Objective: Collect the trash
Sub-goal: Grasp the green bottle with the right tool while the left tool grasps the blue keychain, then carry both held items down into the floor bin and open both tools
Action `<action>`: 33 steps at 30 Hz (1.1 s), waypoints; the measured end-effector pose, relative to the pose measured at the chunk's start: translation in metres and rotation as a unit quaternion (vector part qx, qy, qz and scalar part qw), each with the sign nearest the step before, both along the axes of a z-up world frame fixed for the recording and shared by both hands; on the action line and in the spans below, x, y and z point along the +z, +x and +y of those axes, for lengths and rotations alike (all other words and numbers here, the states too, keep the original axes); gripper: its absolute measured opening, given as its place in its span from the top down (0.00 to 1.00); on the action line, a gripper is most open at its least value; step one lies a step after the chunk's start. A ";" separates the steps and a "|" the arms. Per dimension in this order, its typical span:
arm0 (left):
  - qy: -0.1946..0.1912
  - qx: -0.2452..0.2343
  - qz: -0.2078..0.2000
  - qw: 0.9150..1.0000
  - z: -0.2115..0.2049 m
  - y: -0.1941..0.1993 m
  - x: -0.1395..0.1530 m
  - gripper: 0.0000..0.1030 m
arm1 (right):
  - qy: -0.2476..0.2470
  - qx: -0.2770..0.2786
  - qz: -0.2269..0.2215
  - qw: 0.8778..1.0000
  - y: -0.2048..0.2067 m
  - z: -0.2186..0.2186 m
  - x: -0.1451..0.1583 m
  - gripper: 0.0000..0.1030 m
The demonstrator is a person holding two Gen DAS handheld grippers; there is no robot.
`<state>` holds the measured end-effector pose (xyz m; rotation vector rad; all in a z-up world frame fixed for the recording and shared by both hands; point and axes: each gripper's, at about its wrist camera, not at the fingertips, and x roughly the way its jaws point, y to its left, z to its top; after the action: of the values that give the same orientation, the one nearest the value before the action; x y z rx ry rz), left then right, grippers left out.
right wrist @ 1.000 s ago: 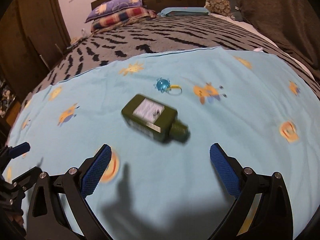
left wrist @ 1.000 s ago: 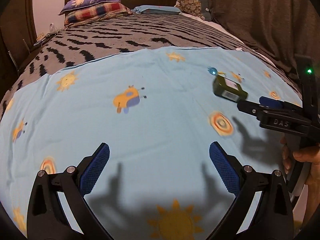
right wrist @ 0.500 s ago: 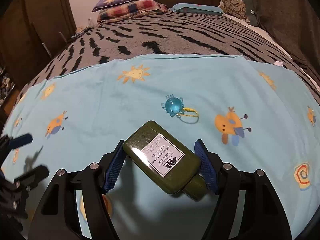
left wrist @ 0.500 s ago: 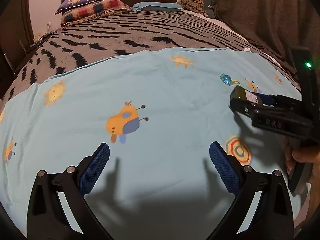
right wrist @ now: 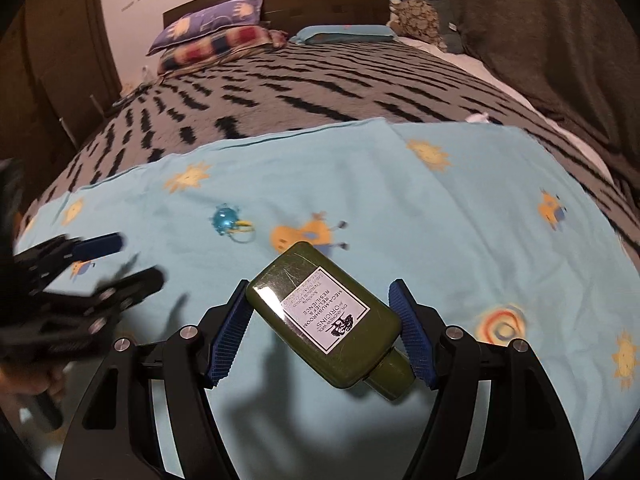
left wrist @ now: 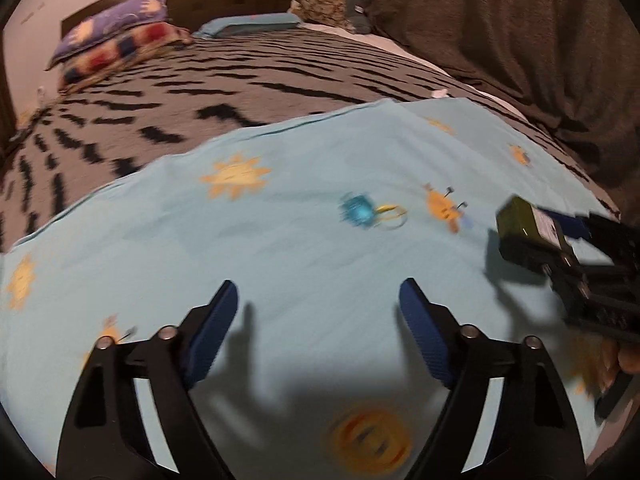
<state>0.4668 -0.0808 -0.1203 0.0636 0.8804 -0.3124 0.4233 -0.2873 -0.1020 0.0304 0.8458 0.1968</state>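
Note:
My right gripper [right wrist: 320,316] is shut on a dark green bottle [right wrist: 326,318] with a white label, held just above the light blue sheet [right wrist: 440,220]. The bottle also shows in the left wrist view [left wrist: 528,226], at the right edge, between the right gripper's fingers. A small blue spiky toy with a yellow ring [right wrist: 226,220] lies on the sheet beyond the bottle; it also shows in the left wrist view [left wrist: 360,210]. My left gripper [left wrist: 318,300] is open and empty above the sheet, short of the toy.
The sheet covers the near part of a bed with a grey and black patterned blanket [right wrist: 320,80]. Pillows [right wrist: 212,36] lie at the dark headboard. A brown curtain [left wrist: 520,40] hangs along the right side. A dark wardrobe [right wrist: 48,60] stands at left.
My right gripper has closed on the green bottle and lifted it slightly. My left gripper has swung right, toward the blue toy.

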 end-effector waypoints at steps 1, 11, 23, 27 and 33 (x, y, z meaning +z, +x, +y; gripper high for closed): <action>-0.001 -0.001 0.002 1.000 -0.004 0.004 -0.002 0.32 | 0.005 0.000 0.001 1.000 -0.002 -0.004 0.000 0.32; 0.009 0.001 0.011 1.000 -0.046 0.047 -0.017 0.40 | 0.020 0.006 0.001 1.000 -0.010 -0.023 -0.008 0.32; 0.016 0.000 0.022 1.000 -0.039 0.022 -0.010 0.73 | 0.013 0.002 -0.007 1.000 -0.035 -0.020 0.002 0.32; 0.029 -0.010 0.016 0.999 -0.033 -0.021 0.000 0.73 | -0.005 0.015 -0.004 1.000 -0.063 -0.005 0.002 0.32; 0.007 -0.006 0.018 1.000 -0.011 -0.095 0.017 0.73 | 0.013 0.014 0.000 1.000 -0.110 0.006 0.009 0.32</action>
<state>0.3719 -0.0916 -0.1034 0.0761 0.9172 -0.3191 0.3135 -0.2814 -0.0933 0.0428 0.8444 0.2334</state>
